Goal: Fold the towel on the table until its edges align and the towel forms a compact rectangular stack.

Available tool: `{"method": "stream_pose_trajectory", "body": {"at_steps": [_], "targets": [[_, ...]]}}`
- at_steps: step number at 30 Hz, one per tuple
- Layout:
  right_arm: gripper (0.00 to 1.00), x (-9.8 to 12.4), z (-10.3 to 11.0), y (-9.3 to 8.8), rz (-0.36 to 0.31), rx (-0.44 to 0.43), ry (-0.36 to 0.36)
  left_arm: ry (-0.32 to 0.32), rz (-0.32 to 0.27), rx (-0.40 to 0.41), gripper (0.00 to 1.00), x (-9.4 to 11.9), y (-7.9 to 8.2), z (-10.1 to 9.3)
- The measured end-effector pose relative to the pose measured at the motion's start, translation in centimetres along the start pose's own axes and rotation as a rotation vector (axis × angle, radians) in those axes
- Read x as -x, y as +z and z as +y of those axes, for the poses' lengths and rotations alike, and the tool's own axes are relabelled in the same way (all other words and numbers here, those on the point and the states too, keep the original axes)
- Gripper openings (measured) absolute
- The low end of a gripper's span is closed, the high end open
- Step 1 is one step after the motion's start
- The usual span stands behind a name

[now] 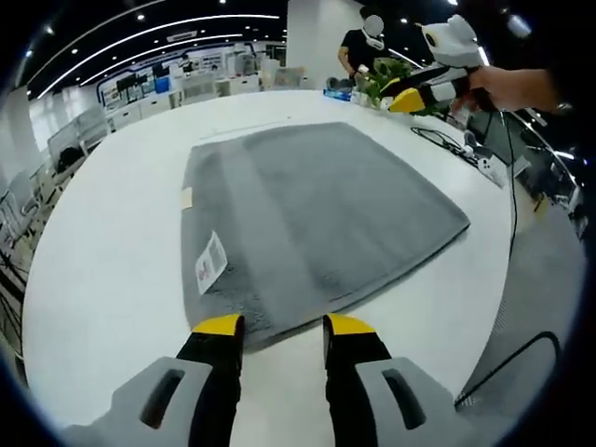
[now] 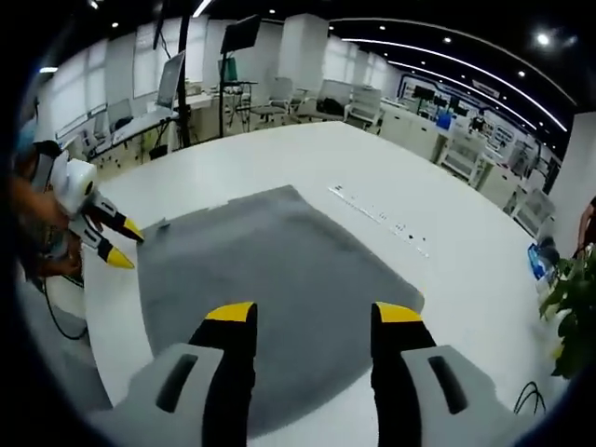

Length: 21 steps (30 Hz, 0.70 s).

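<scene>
Grey and soft, the towel point(image 1: 312, 219) lay flat and unfolded on the white desk point(image 1: 112, 242). Its near edge was just ahead of the left gripper point(image 1: 282, 328), whose fingers were released and empty. The right gripper point(image 2: 314, 313) hovered over the opposite side with fingers also apart. The left one seemed better placed to pinch an edge first.

Grey towel point(image 2: 279, 279) lies flat on white table point(image 2: 391, 177). Right gripper point(image 2: 315, 321) above towel's near part, jaws apart, holding nothing. Left gripper point(image 2: 126, 244) near towel's left corner, jaws apart.
</scene>
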State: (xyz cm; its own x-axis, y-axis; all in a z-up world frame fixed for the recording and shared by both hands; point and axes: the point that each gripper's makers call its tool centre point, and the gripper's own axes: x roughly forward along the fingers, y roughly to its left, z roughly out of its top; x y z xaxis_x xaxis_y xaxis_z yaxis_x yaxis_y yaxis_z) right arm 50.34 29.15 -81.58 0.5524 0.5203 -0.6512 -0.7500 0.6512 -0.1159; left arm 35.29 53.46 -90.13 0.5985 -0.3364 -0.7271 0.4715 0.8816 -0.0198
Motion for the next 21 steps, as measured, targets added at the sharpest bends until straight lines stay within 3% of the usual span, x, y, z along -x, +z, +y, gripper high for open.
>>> {"method": "stream_pose_trajectory", "body": {"at_steps": [4,9,21], "targets": [[0.47,0.4,1.3,-2.1,0.026,-0.016,0.017,0.031,-0.019,-0.016,0.25,0.2,0.8,0.4],[0.43,0.7,1.7,-4.6,0.062,-0.032,0.023,0.066,-0.017,0.023,0.25,0.1,1.1,1.3],[0.35,0.6,3.2,-6.9,0.106,-0.055,0.044,0.064,0.035,-0.018,0.24,-1.0,-0.2,1.2]]}}
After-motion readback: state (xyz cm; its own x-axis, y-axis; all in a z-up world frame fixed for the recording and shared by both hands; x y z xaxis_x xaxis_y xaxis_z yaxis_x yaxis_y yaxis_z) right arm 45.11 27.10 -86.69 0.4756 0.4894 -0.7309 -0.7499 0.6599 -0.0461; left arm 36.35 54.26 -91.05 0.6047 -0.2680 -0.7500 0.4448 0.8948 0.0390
